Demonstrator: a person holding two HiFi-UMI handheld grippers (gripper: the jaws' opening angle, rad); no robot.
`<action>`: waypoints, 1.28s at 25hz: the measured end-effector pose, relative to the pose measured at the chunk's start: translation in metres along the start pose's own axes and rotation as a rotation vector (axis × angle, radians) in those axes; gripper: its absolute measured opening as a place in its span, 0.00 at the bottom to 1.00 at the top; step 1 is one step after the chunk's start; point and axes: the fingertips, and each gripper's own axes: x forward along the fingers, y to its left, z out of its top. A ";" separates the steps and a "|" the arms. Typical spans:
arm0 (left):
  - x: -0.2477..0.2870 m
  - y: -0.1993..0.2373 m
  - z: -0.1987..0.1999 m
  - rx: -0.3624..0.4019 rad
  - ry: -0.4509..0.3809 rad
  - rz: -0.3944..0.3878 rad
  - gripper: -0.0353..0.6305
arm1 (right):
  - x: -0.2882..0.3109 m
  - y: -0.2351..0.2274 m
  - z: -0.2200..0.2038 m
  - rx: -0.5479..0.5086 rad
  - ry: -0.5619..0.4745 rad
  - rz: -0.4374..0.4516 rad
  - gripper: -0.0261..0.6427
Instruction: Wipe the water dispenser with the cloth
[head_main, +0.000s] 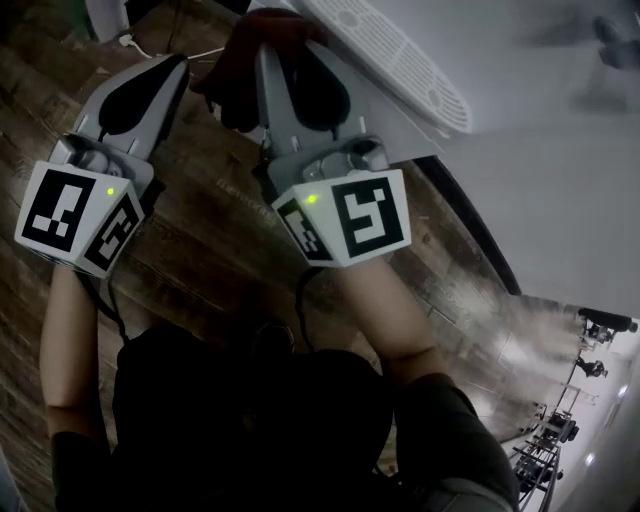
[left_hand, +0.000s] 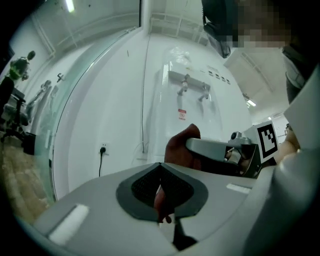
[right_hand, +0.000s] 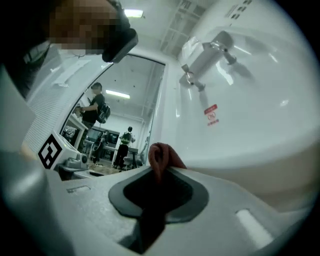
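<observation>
Now, cloth (right_hand: 162, 157) poking fwd from R tongs (right_hand: 156, 175), at dispenser (right_hand: 260, 100)

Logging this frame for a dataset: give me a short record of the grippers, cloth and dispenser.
cloth: dark red, held by both grippers
left gripper: shut on cloth
right gripper: shut on cloth, bunch past the tips
dispenser: white, taps above a red label
</observation>
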 end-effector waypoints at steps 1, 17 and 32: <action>0.003 0.002 0.011 -0.001 -0.014 0.000 0.08 | 0.006 0.000 0.009 0.001 -0.015 0.004 0.11; -0.004 0.030 -0.124 -0.113 0.190 0.035 0.08 | 0.003 0.007 -0.225 0.007 0.527 0.030 0.11; -0.018 0.024 -0.162 -0.189 0.298 0.028 0.08 | 0.008 0.044 -0.220 0.075 0.585 0.160 0.11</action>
